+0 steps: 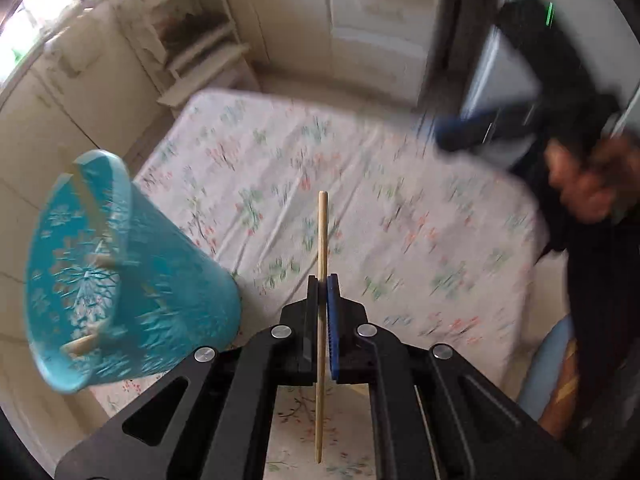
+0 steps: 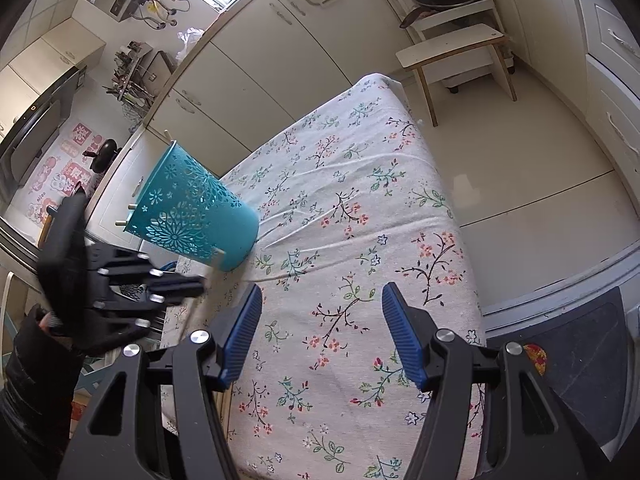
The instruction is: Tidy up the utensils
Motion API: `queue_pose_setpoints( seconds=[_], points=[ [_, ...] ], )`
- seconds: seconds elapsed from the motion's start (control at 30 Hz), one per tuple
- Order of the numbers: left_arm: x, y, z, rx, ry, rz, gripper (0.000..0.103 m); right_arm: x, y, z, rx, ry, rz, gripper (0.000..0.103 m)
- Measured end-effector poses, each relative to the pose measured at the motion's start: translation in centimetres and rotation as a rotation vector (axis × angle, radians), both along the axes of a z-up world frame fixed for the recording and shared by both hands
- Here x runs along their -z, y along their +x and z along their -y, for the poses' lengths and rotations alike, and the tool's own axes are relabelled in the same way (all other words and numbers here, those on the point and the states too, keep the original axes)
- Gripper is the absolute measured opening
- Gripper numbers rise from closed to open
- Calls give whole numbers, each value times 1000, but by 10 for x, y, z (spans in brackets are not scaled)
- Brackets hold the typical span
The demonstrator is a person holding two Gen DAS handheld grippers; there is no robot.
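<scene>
Left gripper (image 1: pixel 323 280) pinching wooden chopstick (image 1: pixel 322 240) mid-shaft, long axis along the fingers, tip pointing away, right of teal perforated holder (image 1: pixel 132 280). Right gripper (image 2: pixel 322 320) spread, unloaded, over floral tablecloth (image 2: pixel 360 220); holder (image 2: pixel 192 208) near cloth's left edge.

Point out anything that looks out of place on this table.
The teal holder stands at the table's very edge, and stick ends poke out through its cut-out side. The left gripper pinches one chopstick.

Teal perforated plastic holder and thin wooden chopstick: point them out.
teal perforated plastic holder (image 2: pixel 192 208), right wrist view, patterned side wall.
thin wooden chopstick (image 1: pixel 322 232), left wrist view, shaft above the closed jaws.
</scene>
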State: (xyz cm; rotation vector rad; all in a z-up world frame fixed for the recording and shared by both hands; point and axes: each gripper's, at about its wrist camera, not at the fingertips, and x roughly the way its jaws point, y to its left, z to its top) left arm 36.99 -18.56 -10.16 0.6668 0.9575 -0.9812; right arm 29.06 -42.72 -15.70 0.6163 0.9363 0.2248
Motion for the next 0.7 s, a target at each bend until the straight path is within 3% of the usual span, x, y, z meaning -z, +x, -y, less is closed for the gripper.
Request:
queue_pose_setpoints(
  seconds=[0.13, 0.23, 0.33, 0.47, 0.57, 0.7],
  points=[
    [-80, 16, -43, -127, -291, 16, 4, 2, 0, -2, -4, -9, -7, 61],
    [-127, 36, -71, -247, -450, 93, 4, 4, 1, -6, -9, -21, -14, 61],
    [-146, 60, -85, -367, -534, 193, 4, 7, 2, -9, -13, -36, -26, 61],
    [-145, 85, -95, -551, -646, 278, 4, 11, 5, -11, -15, -54, -42, 61],
    [-118, 99, -87, -641, -600, 371, 4, 11, 5, -15, -23, -82, -41, 61],
    [-77, 107, -87, -711, -562, 313, 4, 7, 5, -37, -88, -169, -11, 61]
  ],
)
